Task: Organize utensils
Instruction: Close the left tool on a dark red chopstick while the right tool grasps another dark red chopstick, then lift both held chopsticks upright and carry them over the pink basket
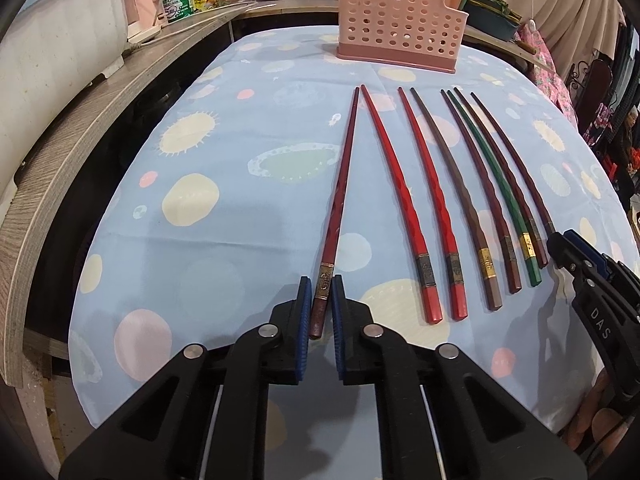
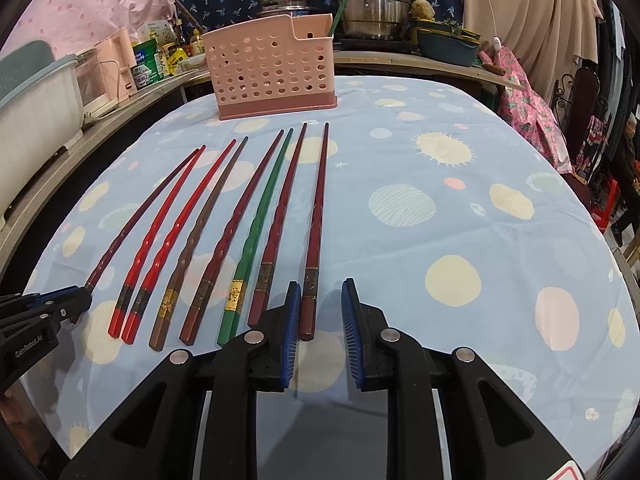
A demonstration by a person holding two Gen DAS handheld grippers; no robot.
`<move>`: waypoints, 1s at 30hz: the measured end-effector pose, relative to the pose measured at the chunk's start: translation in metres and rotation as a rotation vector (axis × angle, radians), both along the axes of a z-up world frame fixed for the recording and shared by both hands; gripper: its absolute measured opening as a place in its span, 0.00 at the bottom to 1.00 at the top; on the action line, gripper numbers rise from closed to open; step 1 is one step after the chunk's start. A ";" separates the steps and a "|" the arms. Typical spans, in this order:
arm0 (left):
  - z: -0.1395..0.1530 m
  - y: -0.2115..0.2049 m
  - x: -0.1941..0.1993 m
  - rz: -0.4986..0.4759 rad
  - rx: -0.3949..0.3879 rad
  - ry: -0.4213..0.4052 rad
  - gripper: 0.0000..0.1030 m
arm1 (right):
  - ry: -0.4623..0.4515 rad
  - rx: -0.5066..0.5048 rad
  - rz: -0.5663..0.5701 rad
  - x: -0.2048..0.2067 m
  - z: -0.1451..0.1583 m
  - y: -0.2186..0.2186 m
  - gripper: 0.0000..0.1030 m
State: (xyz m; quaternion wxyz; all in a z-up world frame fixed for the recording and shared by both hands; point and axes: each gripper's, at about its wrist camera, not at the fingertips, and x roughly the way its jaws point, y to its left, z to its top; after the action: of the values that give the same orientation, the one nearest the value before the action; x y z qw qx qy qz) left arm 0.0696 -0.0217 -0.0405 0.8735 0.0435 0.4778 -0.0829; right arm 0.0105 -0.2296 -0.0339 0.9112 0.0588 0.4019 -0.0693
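Several chopsticks lie in a row on the blue patterned cloth. My left gripper (image 1: 322, 286) is shut on the thick end of the leftmost dark red chopstick (image 1: 340, 200), which still rests on the cloth; it shows in the right wrist view (image 2: 64, 306) too. My right gripper (image 2: 318, 294) is open, its jaws on either side of the thick end of the rightmost dark red chopstick (image 2: 314, 240). Between them lie two red chopsticks (image 1: 404, 200), a brown one (image 1: 460, 200), a green one (image 2: 260, 224) and more dark red ones. A pink perforated holder (image 1: 396, 20) stands at the far side, with one green chopstick (image 2: 340, 8) in it.
A wooden counter (image 1: 100, 128) with a white bin, bottles and pots runs along the left and back. Steel pots (image 2: 368, 0) stand behind the holder. The table's right edge drops off toward a chair and pink cloth (image 2: 528, 92).
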 end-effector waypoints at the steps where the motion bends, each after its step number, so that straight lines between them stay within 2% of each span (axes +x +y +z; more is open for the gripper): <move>1: 0.000 0.000 0.000 0.000 -0.001 0.003 0.09 | 0.002 -0.004 0.002 0.000 0.000 0.000 0.17; 6: 0.001 0.004 0.002 0.001 -0.019 0.024 0.08 | 0.015 0.003 0.010 -0.001 0.001 -0.004 0.07; 17: 0.006 0.008 -0.002 0.000 -0.058 0.064 0.07 | 0.031 0.067 0.006 -0.015 0.010 -0.017 0.07; 24: 0.026 0.016 -0.006 -0.003 -0.103 0.054 0.07 | -0.017 0.085 -0.005 -0.026 0.041 -0.028 0.07; 30: 0.058 0.024 -0.006 0.000 -0.145 0.012 0.07 | -0.101 0.090 -0.013 -0.027 0.084 -0.037 0.07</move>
State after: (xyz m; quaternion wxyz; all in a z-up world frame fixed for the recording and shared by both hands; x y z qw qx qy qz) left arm 0.0634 0.0026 0.0180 0.8715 -0.0204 0.4757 -0.1173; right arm -0.0163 -0.2665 0.0505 0.9263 0.1060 0.3576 -0.0541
